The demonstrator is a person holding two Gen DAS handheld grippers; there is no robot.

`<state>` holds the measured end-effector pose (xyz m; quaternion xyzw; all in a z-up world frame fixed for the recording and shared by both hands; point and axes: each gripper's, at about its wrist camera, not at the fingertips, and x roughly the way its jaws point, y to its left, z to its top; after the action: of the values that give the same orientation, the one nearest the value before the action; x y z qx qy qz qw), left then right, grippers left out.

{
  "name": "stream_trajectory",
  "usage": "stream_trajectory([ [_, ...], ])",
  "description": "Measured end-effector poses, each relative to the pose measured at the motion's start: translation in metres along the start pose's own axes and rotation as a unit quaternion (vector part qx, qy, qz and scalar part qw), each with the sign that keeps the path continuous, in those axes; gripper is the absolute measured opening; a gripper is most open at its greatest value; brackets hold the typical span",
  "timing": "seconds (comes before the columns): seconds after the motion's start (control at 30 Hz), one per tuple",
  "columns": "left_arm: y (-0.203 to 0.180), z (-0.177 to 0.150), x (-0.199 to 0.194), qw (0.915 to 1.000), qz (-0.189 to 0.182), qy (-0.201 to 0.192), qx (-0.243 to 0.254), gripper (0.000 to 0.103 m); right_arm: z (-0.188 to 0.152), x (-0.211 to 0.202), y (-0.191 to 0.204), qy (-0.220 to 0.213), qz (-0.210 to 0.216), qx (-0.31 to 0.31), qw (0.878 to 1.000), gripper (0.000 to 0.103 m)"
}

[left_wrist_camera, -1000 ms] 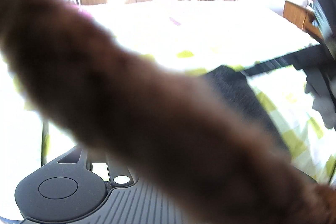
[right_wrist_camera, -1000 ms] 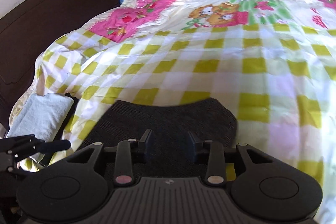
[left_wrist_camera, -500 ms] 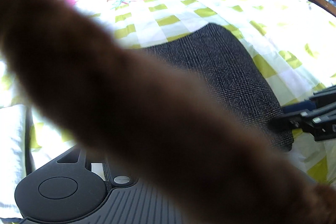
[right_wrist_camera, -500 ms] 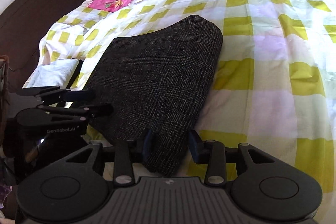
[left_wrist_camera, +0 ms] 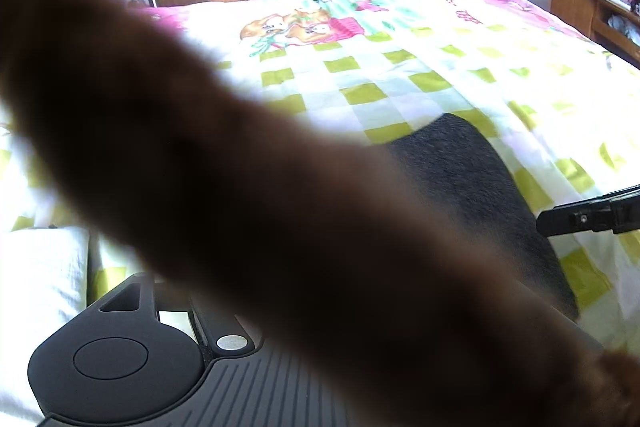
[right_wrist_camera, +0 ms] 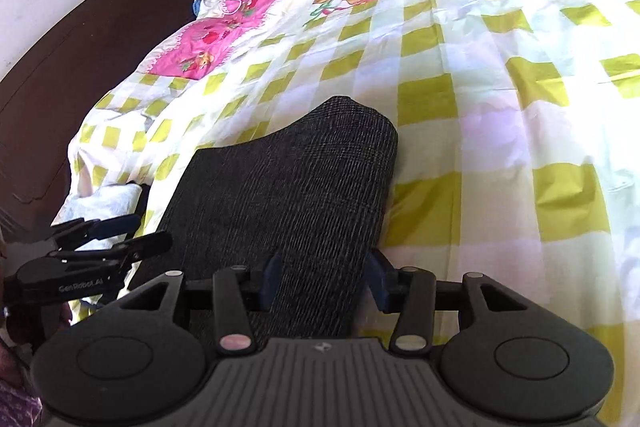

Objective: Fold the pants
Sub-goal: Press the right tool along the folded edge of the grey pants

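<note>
Late stage of the fold, seen from both wrists. The pants (right_wrist_camera: 288, 195) lie on the bed (right_wrist_camera: 500, 131) as a compact dark rectangle with a rounded folded edge at the far end and the near end running under your right claw (right_wrist_camera: 322, 281); no loose leg or waistband shows, so the main folds appear done. Your right claw is opening: its blue pads (right_wrist_camera: 273, 277) stand either side of the near edge of the cloth, the right pad clear of it, the left one at the fabric, so the garment reads as being let go rather than held. Your left claw (right_wrist_camera: 120, 235) sits just beside the near left corner of the pants, also opening, with nothing visible between its fingers; in the left wrist view a blurred brown shape (left_wrist_camera: 280, 227) covers most of the lens and hides the fingertips. What seems left, as a judgement: withdraw both claws, and perhaps square or smooth the stack.
</note>
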<state>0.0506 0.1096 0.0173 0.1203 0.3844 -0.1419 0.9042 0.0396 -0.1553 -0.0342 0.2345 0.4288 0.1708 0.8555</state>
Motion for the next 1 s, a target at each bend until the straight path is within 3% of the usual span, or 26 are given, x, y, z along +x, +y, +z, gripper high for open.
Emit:
stream_trajectory([
  [0.2, 0.026, 0.001, 0.041, 0.9966, -0.06, 0.033, -0.047, 0.073, 0.004, 0.022, -0.002, 0.014, 0.013, -0.009, 1.0, 0.081],
  [0.3, 0.029, -0.001, 0.054, 0.9927, -0.089, 0.039, -0.071, 0.083, 0.006, 0.032, -0.004, 0.026, 0.002, -0.02, 0.999, 0.081],
  [0.4, 0.028, -0.005, 0.059, 0.9906, -0.097, 0.047, -0.084, 0.085, 0.004, 0.026, -0.016, 0.026, 0.025, -0.003, 0.999, 0.079],
  [0.53, 0.024, -0.01, 0.054, 0.9913, -0.103, 0.05, -0.065, 0.085, -0.001, 0.024, -0.024, 0.029, 0.048, 0.005, 0.998, 0.077],
  [0.6, 0.02, -0.007, 0.059, 0.9907, -0.108, 0.059, -0.058, 0.091, -0.002, 0.03, -0.021, 0.028, 0.051, 0.011, 0.998, 0.078],
  [0.67, 0.017, -0.003, 0.067, 0.9902, -0.11, 0.065, -0.056, 0.095, -0.002, 0.034, -0.017, 0.024, 0.043, 0.012, 0.999, 0.071],
  [0.73, 0.014, -0.001, 0.071, 0.9899, -0.107, 0.068, -0.064, 0.095, 0.0, 0.031, -0.015, 0.024, 0.039, 0.013, 0.999, 0.058],
  [0.77, 0.011, -0.001, 0.069, 0.9905, -0.102, 0.067, -0.063, 0.094, 0.003, 0.026, -0.017, 0.021, 0.047, 0.016, 0.999, 0.046],
  [0.8, 0.007, -0.002, 0.066, 0.9917, -0.096, 0.063, -0.058, 0.094, 0.005, 0.022, -0.019, 0.021, 0.05, 0.018, 0.998, 0.042],
  [1.0, -0.037, 0.003, 0.051, 0.9911, -0.122, 0.046, -0.028, 0.093, 0.017, -0.014, -0.052, -0.007, 0.005, 0.03, 1.0, 0.04],
])
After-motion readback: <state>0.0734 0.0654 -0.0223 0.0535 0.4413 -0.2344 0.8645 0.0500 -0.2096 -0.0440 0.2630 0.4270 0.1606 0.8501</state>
